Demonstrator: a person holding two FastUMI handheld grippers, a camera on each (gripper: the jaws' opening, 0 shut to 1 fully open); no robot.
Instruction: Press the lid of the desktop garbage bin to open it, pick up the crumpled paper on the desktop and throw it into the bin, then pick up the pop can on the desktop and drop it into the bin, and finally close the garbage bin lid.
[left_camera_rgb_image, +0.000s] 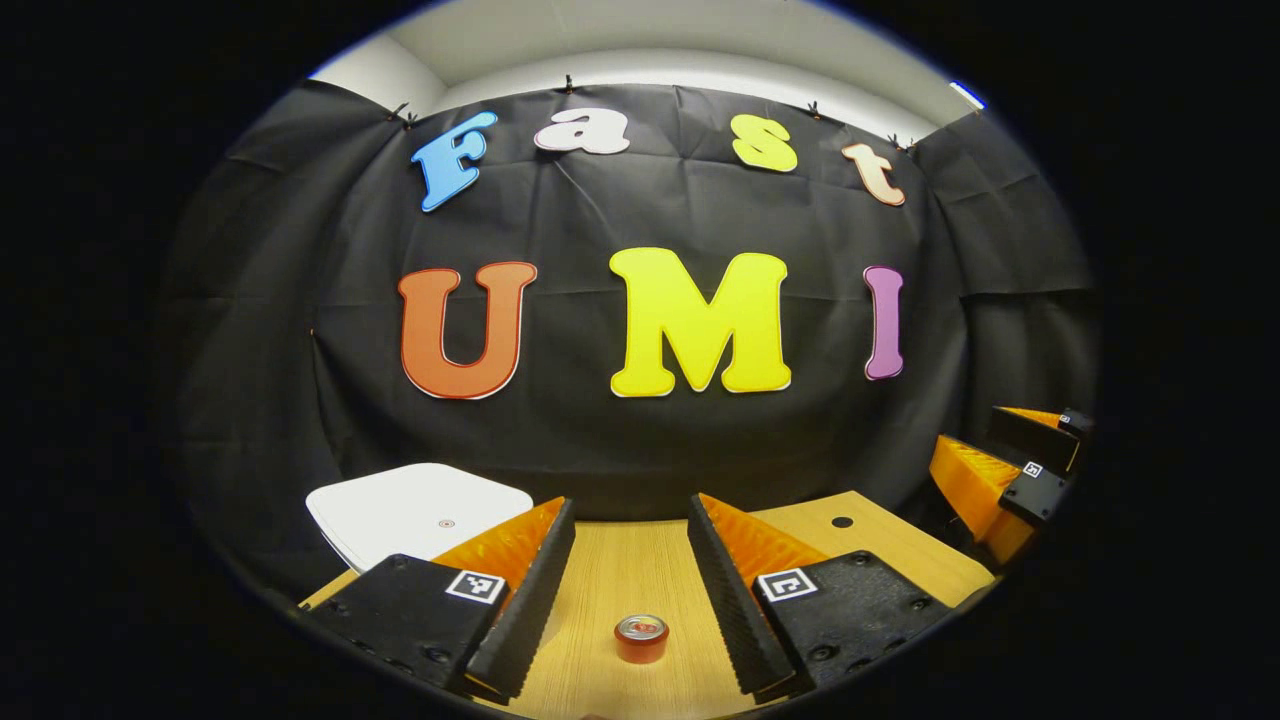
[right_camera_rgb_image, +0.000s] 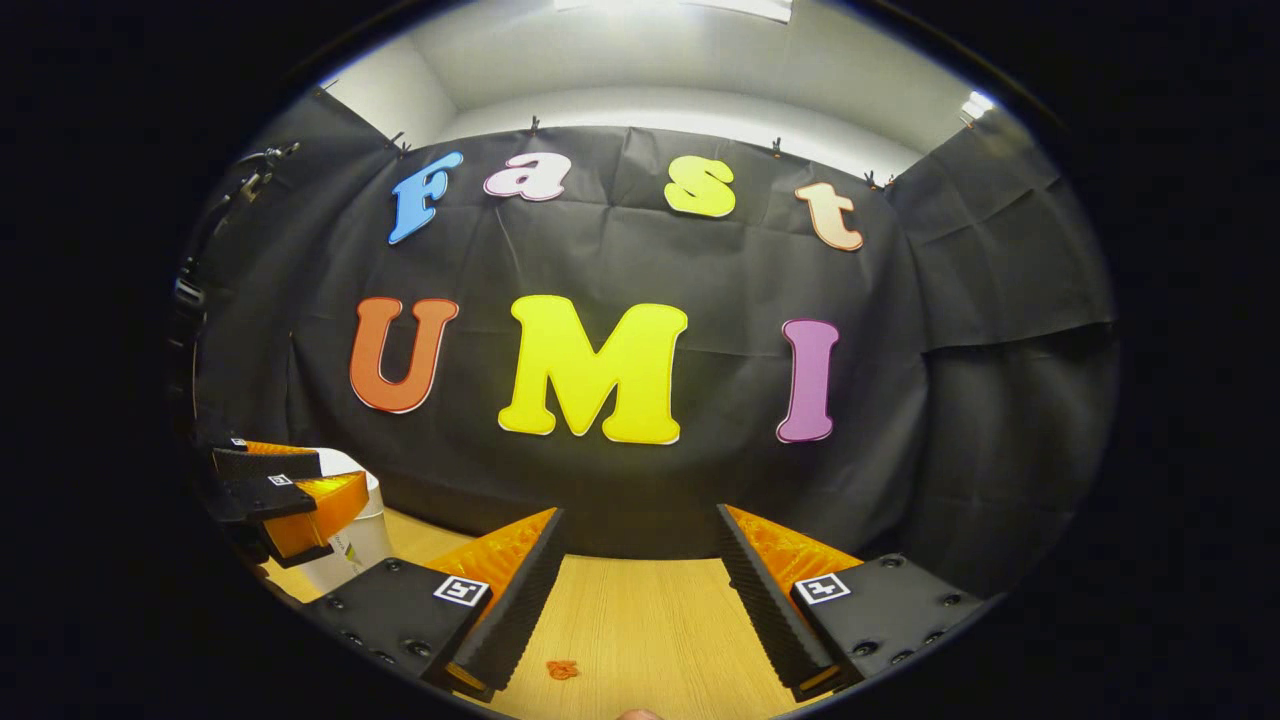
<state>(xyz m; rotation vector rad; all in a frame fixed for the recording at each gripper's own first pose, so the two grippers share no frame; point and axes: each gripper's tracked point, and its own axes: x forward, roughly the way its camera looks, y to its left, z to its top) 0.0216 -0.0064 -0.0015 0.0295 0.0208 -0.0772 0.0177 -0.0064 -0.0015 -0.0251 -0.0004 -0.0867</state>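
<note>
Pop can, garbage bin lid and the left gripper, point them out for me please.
pop can (left_camera_rgb_image: 641, 636): left gripper view, on its top rim.
garbage bin lid (left_camera_rgb_image: 400, 505): left gripper view, on its flat white top.
left gripper (left_camera_rgb_image: 630, 590): left gripper view, midway between its fingertips.

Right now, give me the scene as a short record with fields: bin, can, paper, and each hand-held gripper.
bin: white garbage bin, lid shut, at the table's left rear
pop can: red pop can upright on the wooden table, between the left fingers but untouched
crumpled paper: cannot tell where it is
left hand-held gripper: left hand-held gripper open, above the table
right hand-held gripper: right hand-held gripper open, holding nothing
other: small orange scrap on the table
</note>
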